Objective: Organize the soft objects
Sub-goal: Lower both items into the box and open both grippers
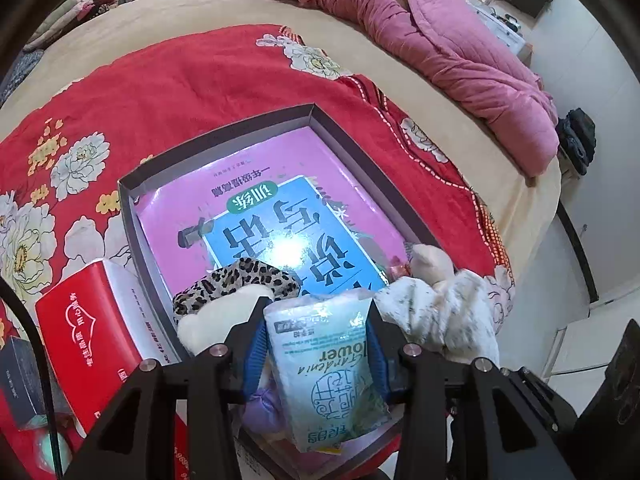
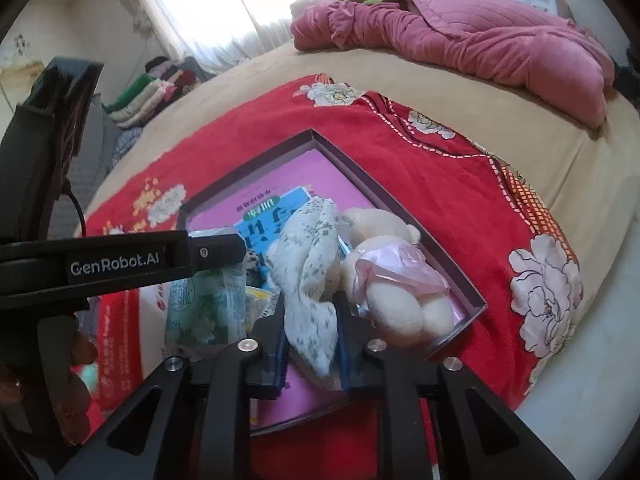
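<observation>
On the bed, a red tissue box (image 1: 92,344) lies left of the shallow box (image 1: 224,132). The left tool (image 1: 318,320) grips a tissue pack (image 1: 328,364) over the box's near end. Right of it, the right tool (image 2: 310,312) has a flowered cloth (image 2: 310,280) between loosened jaws, and a plush toy (image 2: 392,300) lies inside the box.

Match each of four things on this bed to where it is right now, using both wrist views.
Things:
1. tissue pack
2. floral cloth
3. cream plush toy
4. pink quilt

Places:
A. between the right gripper's fingers
B. on the far side of the bed
C. between the left gripper's fingers
D. lying in the box, at its near right corner

Pairs: 1-C, 2-A, 3-D, 4-B
</observation>
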### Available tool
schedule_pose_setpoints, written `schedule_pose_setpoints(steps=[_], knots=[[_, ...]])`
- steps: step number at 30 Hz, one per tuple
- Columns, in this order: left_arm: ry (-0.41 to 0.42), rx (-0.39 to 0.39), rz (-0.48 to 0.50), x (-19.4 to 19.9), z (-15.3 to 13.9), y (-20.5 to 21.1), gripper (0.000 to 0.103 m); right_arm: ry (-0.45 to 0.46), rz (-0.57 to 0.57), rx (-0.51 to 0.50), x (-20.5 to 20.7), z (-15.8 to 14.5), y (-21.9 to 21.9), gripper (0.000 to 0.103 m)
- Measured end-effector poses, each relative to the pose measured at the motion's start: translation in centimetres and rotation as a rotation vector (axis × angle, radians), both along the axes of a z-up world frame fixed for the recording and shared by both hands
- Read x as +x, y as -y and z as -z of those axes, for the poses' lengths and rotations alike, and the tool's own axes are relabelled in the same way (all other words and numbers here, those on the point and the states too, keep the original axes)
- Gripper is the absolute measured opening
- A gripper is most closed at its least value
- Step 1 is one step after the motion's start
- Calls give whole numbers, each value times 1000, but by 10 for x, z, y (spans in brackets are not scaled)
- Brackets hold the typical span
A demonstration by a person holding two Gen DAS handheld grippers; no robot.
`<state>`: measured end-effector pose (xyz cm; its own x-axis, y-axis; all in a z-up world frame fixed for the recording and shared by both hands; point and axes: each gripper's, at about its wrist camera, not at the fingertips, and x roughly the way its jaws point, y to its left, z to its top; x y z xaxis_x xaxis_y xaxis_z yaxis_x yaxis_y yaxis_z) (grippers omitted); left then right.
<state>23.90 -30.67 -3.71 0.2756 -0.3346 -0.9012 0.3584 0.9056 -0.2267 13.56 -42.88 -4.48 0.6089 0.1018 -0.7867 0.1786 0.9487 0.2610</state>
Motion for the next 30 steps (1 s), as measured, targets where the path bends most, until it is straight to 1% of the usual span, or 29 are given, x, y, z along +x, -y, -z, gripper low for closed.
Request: schedule_pose_setpoints(steps=[2,5,7,8,9,14,18,25,26,28,30], knots=[[6,9,3,-1,2,1,44,4,4,-2,-1,-1,0,29],[4,13,1,-1,4,2,46,17,13,-4,-2,-4,2,33],[5,23,2,0,5,2,47,17,13,-5,-3,-4,3,43],[8,26,3,0,5,2,48,16,13,-7,-3,-4,3,45],[9,28,5,0,5,2,48,12,11,-10,-3,-4,3,46],[20,22,8,-2,0,0,61,-5,1,-33,-3,-3,-1,48],[34,15,9,-4,-7,-3,64,-5,9,-38,-3,-3,0,55],[66,-4,-6,-9,-25,-15,67,-1,16,-42,-4,-6,2,57],[70,-5,-7,-10,-27,-16,67,5,17,-41,-5,-7,2,58],[78,-8,-10,-12,-32,-20,68,17,15,-40,-6,-12,1,64],[88,-16,-14,-15,-38,-24,69,37,13,-47,-8,-16,0,65]])
